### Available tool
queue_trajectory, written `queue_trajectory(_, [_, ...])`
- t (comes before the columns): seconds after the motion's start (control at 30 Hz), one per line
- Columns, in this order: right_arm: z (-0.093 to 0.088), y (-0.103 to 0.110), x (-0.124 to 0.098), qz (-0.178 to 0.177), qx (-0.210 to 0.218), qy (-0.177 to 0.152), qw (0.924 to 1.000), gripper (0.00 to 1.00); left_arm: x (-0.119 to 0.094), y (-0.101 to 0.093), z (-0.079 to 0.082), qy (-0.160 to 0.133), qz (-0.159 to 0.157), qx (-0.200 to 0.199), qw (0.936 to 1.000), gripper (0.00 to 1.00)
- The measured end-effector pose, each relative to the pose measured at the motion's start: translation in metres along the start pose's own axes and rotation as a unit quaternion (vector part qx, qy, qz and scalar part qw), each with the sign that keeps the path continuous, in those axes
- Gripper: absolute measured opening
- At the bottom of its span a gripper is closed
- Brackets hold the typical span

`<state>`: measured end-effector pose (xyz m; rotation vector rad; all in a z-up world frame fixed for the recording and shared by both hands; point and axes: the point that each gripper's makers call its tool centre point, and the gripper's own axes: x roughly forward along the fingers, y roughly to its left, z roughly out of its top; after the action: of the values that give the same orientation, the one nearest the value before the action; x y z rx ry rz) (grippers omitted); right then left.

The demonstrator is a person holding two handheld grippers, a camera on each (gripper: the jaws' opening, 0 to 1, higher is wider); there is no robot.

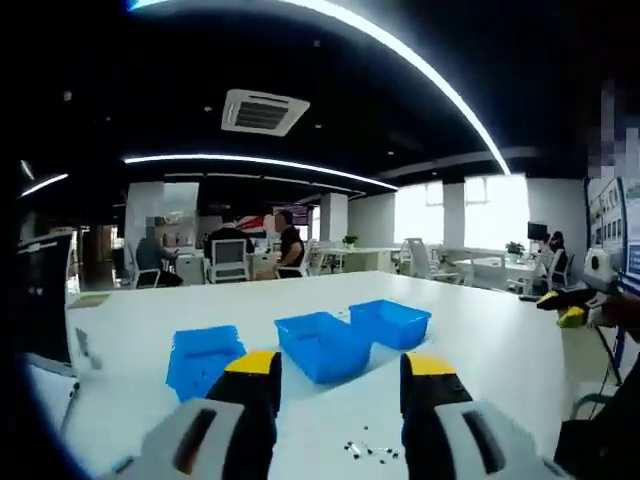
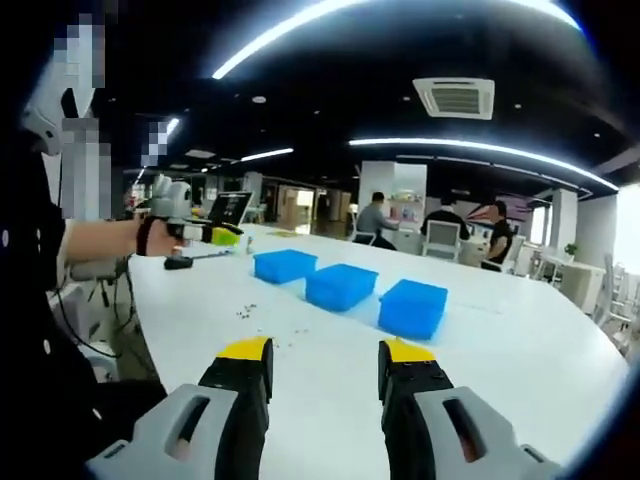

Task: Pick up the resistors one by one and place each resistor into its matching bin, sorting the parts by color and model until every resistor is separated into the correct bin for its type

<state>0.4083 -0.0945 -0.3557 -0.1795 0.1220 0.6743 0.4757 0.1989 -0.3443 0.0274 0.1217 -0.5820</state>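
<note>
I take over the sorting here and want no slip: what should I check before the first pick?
1. Left gripper jaws apart, nothing between them: ok.
2. Right gripper jaws apart, nothing between them: ok.
3. Three blue bins stand on the white table: ok.
4. Resistors lie loose on the table ahead of the left gripper: ok.
5. Resistor colour and model readable: cannot tell, too small.
6. Bin contents: cannot tell.

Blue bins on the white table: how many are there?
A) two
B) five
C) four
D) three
D: the left gripper view shows three blue bins in a row on the table, at and, and the right gripper view shows three as well.
</note>
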Motion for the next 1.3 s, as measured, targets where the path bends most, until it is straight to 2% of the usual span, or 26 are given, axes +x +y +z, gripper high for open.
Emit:
queue_trajectory(0.1, [0.000, 0.001, 0.002, 0.003, 0.000, 0.001, 1.0000, 0.44, -0.027, -0.008, -0.008, 0.003, -0.011, 0.003, 0.9999, 0.52])
queue_trajectory(0.23, [-0.001, 0.002, 0.004, 0.004, 0.001, 0.005, 1.0000, 0.44, -0.058, -0.007, -0.018, 0.009, -0.001, 0.008, 0.9999, 0.53])
queue_trajectory(0.4, [-0.003, 0.003, 0.007, 0.008, 0.002, 0.009, 0.9999, 0.44, -0.077, 0.002, -0.026, 0.021, 0.012, 0.010, 0.9996, 0.53])
queue_trajectory(0.5, [-0.003, 0.005, 0.008, 0.012, 0.001, 0.009, 0.9999, 0.44, -0.075, 0.007, -0.025, 0.035, 0.012, 0.018, 0.9991, 0.53])
queue_trajectory(0.6, [-0.003, 0.006, 0.009, 0.013, 0.002, 0.008, 0.9999, 0.44, -0.067, 0.009, -0.030, 0.068, 0.013, 0.013, 0.9975, 0.53])
queue_trajectory(0.7, [-0.005, 0.005, 0.008, 0.011, 0.004, 0.008, 0.9999, 0.44, -0.056, 0.009, -0.046, 0.134, -0.005, 0.016, 0.9908, 0.50])
queue_trajectory(0.77, [-0.006, 0.005, 0.007, 0.012, 0.004, 0.009, 0.9999, 0.44, -0.045, 0.010, -0.052, 0.164, -0.015, 0.016, 0.9862, 0.50])
queue_trajectory(0.83, [-0.008, 0.004, 0.006, 0.012, 0.004, 0.010, 0.9999, 0.44, -0.034, 0.009, -0.055, 0.189, -0.034, 0.039, 0.9805, 0.49])
queue_trajectory(0.9, [-0.009, 0.004, 0.005, 0.011, 0.005, 0.009, 0.9999, 0.44, -0.023, 0.010, -0.058, 0.214, -0.050, 0.084, 0.9719, 0.48])
queue_trajectory(0.93, [-0.010, 0.003, 0.003, 0.010, 0.007, 0.009, 0.9999, 0.44, -0.017, 0.008, -0.060, 0.235, -0.064, 0.111, 0.9635, 0.46])
queue_trajectory(1.0, [-0.011, 0.001, 0.001, 0.008, 0.008, 0.008, 0.9999, 0.44, -0.010, 0.006, -0.069, 0.279, -0.089, 0.127, 0.9479, 0.43])
queue_trajectory(1.03, [-0.012, 0.000, 0.001, 0.006, 0.010, 0.007, 0.9999, 0.44, -0.005, 0.004, -0.071, 0.291, -0.104, 0.142, 0.9403, 0.40])
queue_trajectory(1.07, [-0.012, -0.001, 0.000, 0.005, 0.011, 0.007, 0.9999, 0.44, -0.001, 0.002, -0.071, 0.295, -0.114, 0.156, 0.9359, 0.38])
queue_trajectory(1.1, [-0.013, -0.002, -0.001, 0.004, 0.012, 0.007, 0.9999, 0.44, 0.005, 0.002, -0.073, 0.305, -0.124, 0.177, 0.9276, 0.37])
queue_trajectory(1.13, [-0.013, -0.002, -0.001, 0.003, 0.013, 0.007, 0.9999, 0.44, 0.009, 0.000, -0.076, 0.317, -0.136, 0.197, 0.9180, 0.36])
queue_trajectory(1.23, [-0.015, -0.004, -0.003, -0.001, 0.015, 0.006, 0.9999, 0.44, 0.023, -0.006, -0.082, 0.336, -0.171, 0.283, 0.8820, 0.34])
queue_trajectory(1.3, [-0.015, -0.005, -0.005, -0.003, 0.016, 0.006, 0.9999, 0.44, 0.027, -0.010, -0.089, 0.357, -0.196, 0.333, 0.8507, 0.30])
